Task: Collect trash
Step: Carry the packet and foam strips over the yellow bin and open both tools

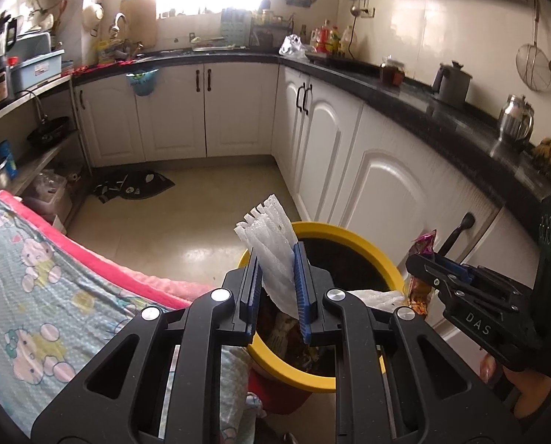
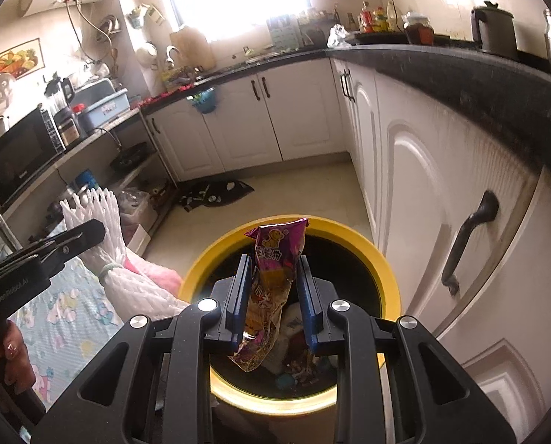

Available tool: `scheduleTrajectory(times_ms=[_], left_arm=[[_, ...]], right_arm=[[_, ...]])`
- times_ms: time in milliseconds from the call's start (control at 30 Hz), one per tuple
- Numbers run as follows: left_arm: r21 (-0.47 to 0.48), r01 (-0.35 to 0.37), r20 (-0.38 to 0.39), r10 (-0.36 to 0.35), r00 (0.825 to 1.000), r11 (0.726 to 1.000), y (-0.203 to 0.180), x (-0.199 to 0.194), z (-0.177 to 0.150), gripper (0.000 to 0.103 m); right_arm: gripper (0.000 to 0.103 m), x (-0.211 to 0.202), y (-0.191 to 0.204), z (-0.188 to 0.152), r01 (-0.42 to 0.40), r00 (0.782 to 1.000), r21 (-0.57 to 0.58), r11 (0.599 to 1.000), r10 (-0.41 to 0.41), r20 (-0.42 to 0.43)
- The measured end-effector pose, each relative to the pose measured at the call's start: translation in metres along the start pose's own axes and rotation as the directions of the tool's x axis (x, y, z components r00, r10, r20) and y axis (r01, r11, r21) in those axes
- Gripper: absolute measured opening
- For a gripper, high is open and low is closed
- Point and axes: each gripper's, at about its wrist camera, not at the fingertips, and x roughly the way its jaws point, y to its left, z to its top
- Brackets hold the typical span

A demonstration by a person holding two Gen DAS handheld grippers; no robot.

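Two counters (image 1: 405, 85) line white cabinets (image 1: 238, 111) around a beige floor (image 1: 208, 199).

A white foam net sleeve (image 1: 271, 255) stands upright above the yellow-rimmed bin (image 1: 334, 231). A crumpled purple snack wrapper (image 2: 275, 281) hangs over its dark, part-filled mouth.

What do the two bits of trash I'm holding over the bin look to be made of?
White piece in the left gripper: likely soft foam netting, matte, with a diamond mesh and frayed tips. Purple packet in the right gripper: probably thin plastic film, glossy, crinkled and printed.
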Motion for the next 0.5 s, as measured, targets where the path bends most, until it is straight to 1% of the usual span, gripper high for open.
scheduleTrajectory(times_ms=[267,500], left_arm=[[0.046,-0.036,-0.048,0.038,0.998,0.998,-0.008,0.029,-0.010,0.012],[0.042,-0.045,-0.092,0.049,0.995,0.998,-0.007,0.048,-0.021,0.013]], right_arm=[[0.024,0.023,-0.004,-0.012,0.011,0.998,0.003,1.000,-0.011,-0.054],[0.024,0.044,-0.004,-0.024,0.012,0.995,0.000,1.000,-0.012,-0.101]])
